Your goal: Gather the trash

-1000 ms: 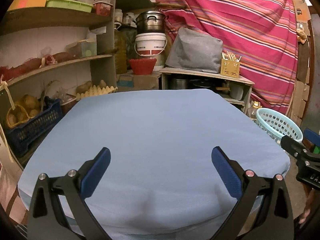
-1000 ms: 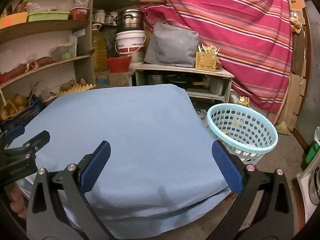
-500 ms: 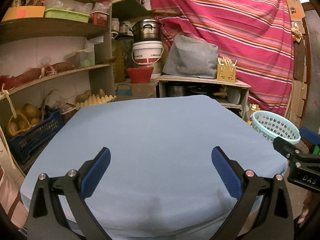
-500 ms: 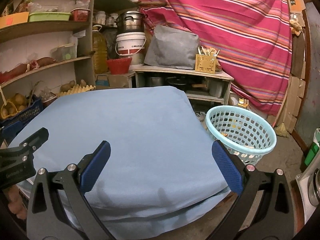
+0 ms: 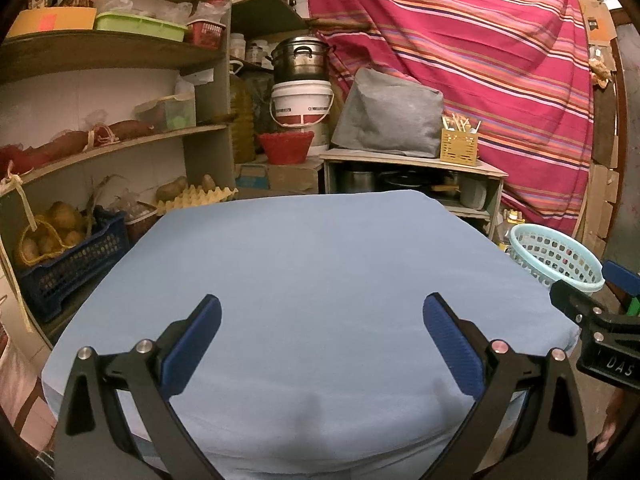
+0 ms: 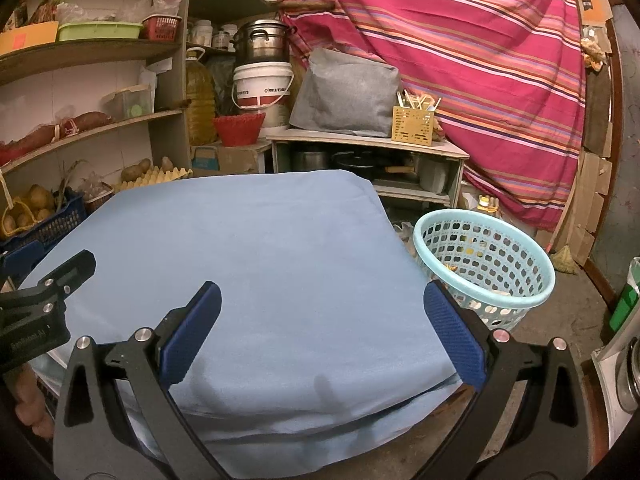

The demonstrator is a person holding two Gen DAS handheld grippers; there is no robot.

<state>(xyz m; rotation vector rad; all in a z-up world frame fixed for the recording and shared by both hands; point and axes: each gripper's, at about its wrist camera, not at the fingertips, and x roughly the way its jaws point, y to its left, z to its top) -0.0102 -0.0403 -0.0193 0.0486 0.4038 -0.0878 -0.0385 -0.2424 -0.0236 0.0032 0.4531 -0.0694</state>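
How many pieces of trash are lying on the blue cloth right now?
0. The blue cloth shows nothing lying on it in either view; some scraps sit inside the light blue basket on the floor beside it.

Left tongs (image 5: 322,334) agape above blue tablecloth (image 5: 320,260), basket (image 5: 556,258) beyond right edge.

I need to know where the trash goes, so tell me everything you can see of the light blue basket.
The light blue basket is round, looks like plastic, with a smooth rolled rim and walls pierced by rows of small holes. It stands upright on the floor just off the right edge of the blue-covered table, beyond the right tool. A few small scraps lie inside; what they are is unclear. Whether it touches the table cloth cannot be told. Nothing holds it.
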